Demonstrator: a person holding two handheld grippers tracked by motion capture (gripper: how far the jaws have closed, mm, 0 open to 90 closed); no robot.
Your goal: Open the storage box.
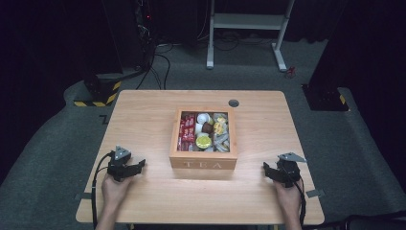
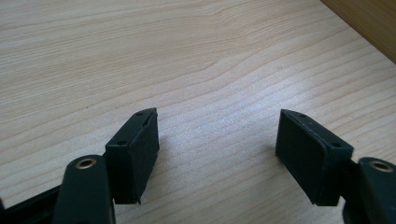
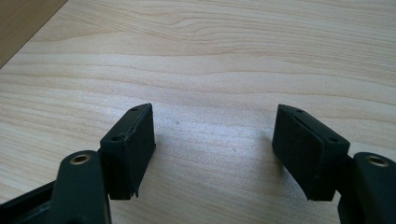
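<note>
A wooden box (image 1: 203, 163) marked TEA stands open in the middle of the table, with several compartments of red sachets (image 1: 187, 128), white and yellow pods (image 1: 203, 141) and wrapped packets. My left gripper (image 1: 140, 165) rests near the table's front left, left of the box, jaws pointing toward it. In the left gripper view, the left gripper (image 2: 217, 140) is open over bare wood. My right gripper (image 1: 265, 168) sits at the front right, pointing at the box. The right gripper (image 3: 214, 137) is also open with nothing between its pads.
The light wooden table (image 1: 143, 110) has a round cable hole (image 1: 233, 103) behind the box. A corner of the box (image 2: 369, 23) shows at the upper right in the left gripper view, and the box (image 3: 21, 18) at the upper left in the right gripper view. A white desk frame (image 1: 246, 28) stands beyond.
</note>
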